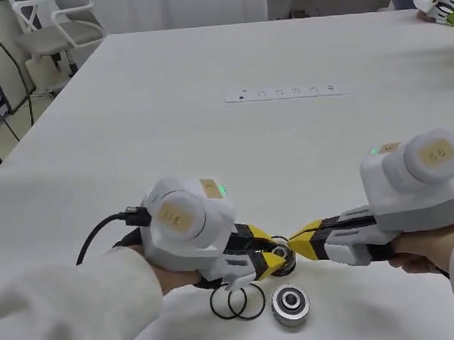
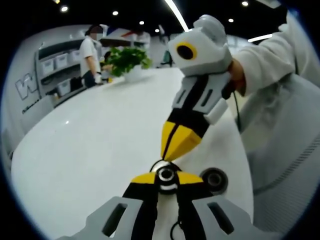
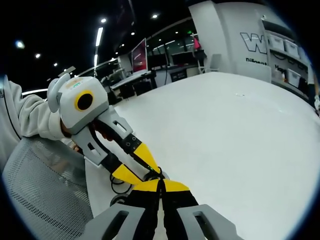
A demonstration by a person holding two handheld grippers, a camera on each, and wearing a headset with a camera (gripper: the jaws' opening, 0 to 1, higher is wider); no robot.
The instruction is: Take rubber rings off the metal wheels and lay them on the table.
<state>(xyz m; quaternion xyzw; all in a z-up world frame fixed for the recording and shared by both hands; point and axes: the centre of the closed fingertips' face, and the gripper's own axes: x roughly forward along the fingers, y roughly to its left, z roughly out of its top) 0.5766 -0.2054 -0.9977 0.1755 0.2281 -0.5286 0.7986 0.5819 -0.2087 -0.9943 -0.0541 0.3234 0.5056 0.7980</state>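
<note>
Item: metal wheel (image 2: 166, 174), small and bright, raised just above the surface (image 1: 211, 140) near its front edge; clamped across the sides by the left hand-held gripper (image 1: 275, 260), jaws closed firmly on it.

Right hand-held gripper (image 1: 297, 246): jaws pressed together, tips touching the top rim of the held wheel; too small to tell whether a ring is nipped between them.

Done so far: two loose rubber rings (image 1: 237, 301), thin and black, lying overlapped on the surface just below the left hand-held gripper.

Second wheel (image 1: 291, 303): flat on the surface just beside the rings; unclear whether it still carries a ring.

Handling, as judged: wheel rigid, dense for its size, smooth and liable to slip or spin in the jaws; best held by the flat faces; ring soft, stretchy, light, likely to snap back; best pinched at the outer edge and peeled sideways.

Surroundings: power strip (image 1: 286, 92) well apart mid-surface; chair (image 1: 51, 34) beyond the far left corner; black cable (image 1: 101, 232) trailing from the left hand-held gripper; nothing between the rings and open surface.
</note>
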